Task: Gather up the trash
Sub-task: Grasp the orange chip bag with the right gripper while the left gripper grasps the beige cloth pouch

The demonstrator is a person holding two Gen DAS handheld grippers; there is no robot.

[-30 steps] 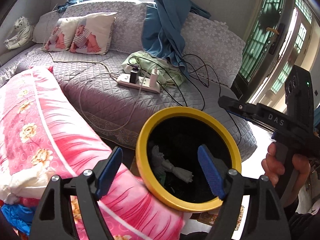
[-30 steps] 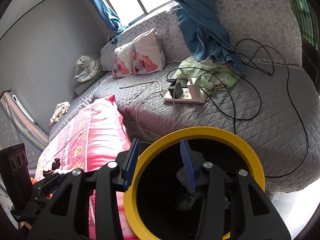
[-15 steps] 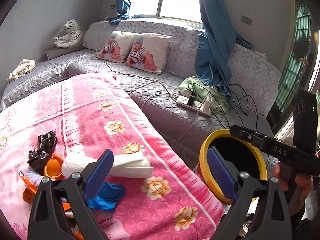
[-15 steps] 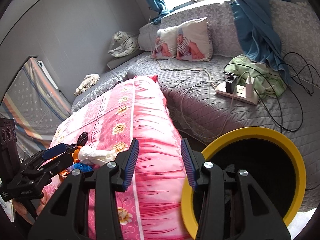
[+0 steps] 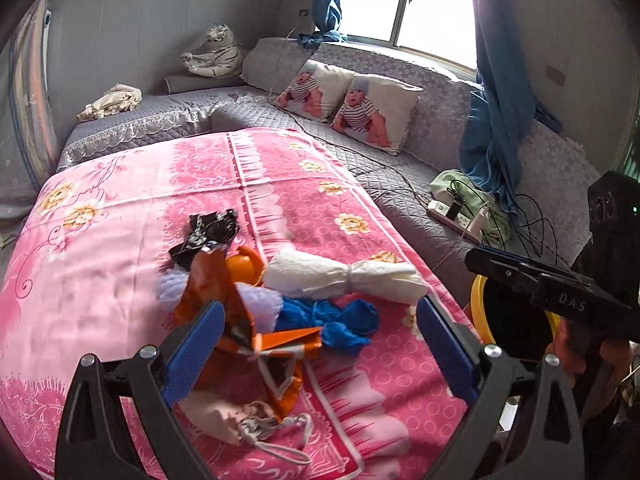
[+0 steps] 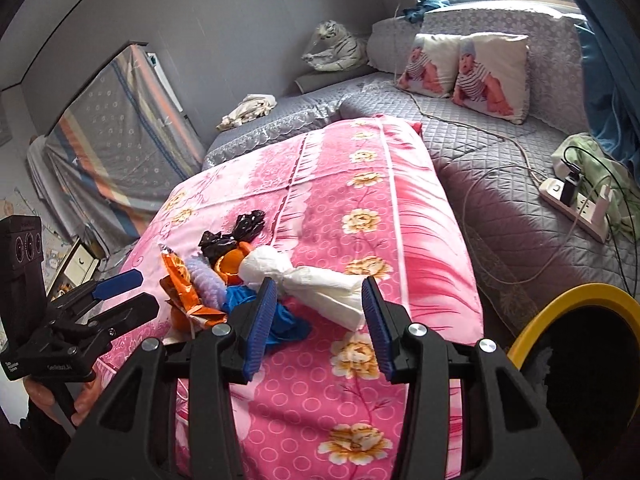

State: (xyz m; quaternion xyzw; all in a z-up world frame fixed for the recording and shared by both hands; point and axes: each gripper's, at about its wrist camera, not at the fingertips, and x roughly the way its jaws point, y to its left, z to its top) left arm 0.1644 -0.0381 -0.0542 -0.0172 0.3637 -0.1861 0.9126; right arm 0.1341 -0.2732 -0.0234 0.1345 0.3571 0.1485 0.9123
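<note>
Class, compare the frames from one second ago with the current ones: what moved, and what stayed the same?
Both grippers swung from over the yellow bin to the trash pile on the pink blanket. The left gripper and right gripper stayed open and empty; the pile lies untouched.

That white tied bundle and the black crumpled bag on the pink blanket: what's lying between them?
An orange piece sits between the white bundle and the black bag, clearest in the right wrist view.

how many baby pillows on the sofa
2: the left pillow and the right pillow lean side by side, touching, against the sofa back below the window. None seem hidden.
</note>
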